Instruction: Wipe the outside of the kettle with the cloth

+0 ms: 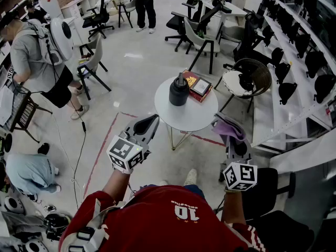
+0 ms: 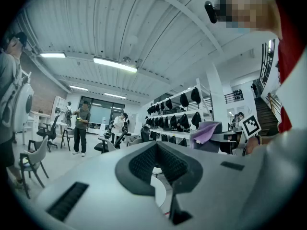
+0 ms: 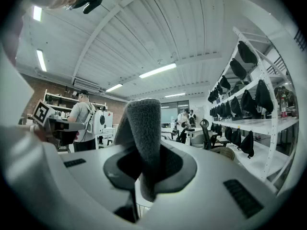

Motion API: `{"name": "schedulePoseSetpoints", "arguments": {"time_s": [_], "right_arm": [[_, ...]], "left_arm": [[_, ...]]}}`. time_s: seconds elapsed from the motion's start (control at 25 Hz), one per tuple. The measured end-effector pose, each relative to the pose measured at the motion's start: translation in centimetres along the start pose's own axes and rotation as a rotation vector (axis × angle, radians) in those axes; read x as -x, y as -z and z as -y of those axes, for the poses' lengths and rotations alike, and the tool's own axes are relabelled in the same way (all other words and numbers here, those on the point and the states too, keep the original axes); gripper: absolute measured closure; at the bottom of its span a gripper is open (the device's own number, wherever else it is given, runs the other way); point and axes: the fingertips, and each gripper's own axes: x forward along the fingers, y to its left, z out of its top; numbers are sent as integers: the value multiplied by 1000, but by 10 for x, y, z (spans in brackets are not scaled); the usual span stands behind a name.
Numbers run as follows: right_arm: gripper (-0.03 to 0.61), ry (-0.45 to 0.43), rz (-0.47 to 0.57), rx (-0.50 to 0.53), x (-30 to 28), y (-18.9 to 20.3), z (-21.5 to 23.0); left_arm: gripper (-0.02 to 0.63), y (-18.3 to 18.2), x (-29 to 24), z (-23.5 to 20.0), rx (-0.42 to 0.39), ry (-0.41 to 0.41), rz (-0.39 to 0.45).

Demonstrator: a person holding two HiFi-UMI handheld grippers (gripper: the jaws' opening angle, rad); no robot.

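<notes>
A dark kettle (image 1: 179, 90) stands on the round white table (image 1: 184, 118), near its back edge. My left gripper (image 1: 150, 122) hovers at the table's near left rim, shut with nothing between its jaws. My right gripper (image 1: 229, 129) is off the table's right side, shut on a purple cloth (image 1: 229, 127). In the right gripper view the cloth (image 3: 142, 138) stands up grey between the jaws and hides what lies ahead. Both gripper views point upward at the ceiling, so the kettle is not visible in them.
A red book with a framed picture (image 1: 197, 85) lies right of the kettle. A round wicker chair (image 1: 245, 77) stands right of the table. Office chairs (image 1: 199, 38) and people (image 1: 38, 62) fill the floor behind and left. Shelves with dark helmets (image 1: 302, 51) line the right.
</notes>
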Motion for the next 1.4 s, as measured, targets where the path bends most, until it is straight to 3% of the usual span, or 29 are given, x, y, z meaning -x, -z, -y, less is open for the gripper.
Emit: {"name": "schedulePoseSetpoints", "arguments": {"time_s": [0.84,1.4], "right_arm": [[526,13,-1,17,7,-3,-8],[529,-87,-40,-21,-4,6,-13]], "left_arm": [[606,0,4,3,20,24,-4],[606,14,-5,-7,51,9,-9]]}}
